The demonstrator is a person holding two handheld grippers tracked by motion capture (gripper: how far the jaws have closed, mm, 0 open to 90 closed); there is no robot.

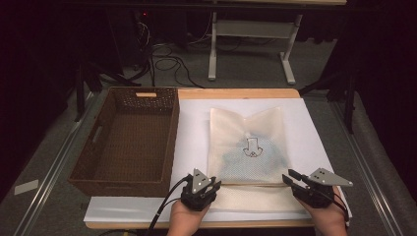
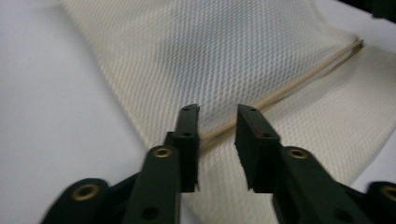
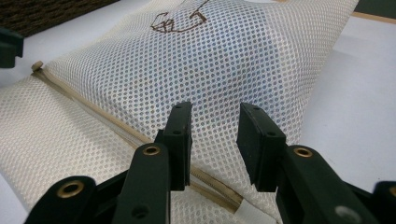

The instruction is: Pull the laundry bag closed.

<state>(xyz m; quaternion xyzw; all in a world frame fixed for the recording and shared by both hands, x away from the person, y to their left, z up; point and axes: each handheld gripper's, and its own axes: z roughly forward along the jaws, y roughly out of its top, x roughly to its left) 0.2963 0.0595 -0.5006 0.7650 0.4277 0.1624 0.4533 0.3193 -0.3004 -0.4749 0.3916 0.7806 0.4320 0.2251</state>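
Soft, light mesh laundry bag [image 1: 248,147] on bench; left claw [image 2: 215,140] and right claw [image 3: 214,142] spread, unclamped, over its folded zipper edge [image 3: 121,130], likely best grip.

High view looks down from above; both gripper views sit close, sharing the mesh bag [image 1: 248,147].

no readable text; only a small brown outline drawing on the mesh bag [image 1: 248,142].

Wooden table [image 1: 236,93] has a white sheet [image 1: 194,128] over most of it; brown wicker basket [image 1: 125,142] sits at the left edge; cream mesh bag [image 1: 248,142] lies on the sheet.
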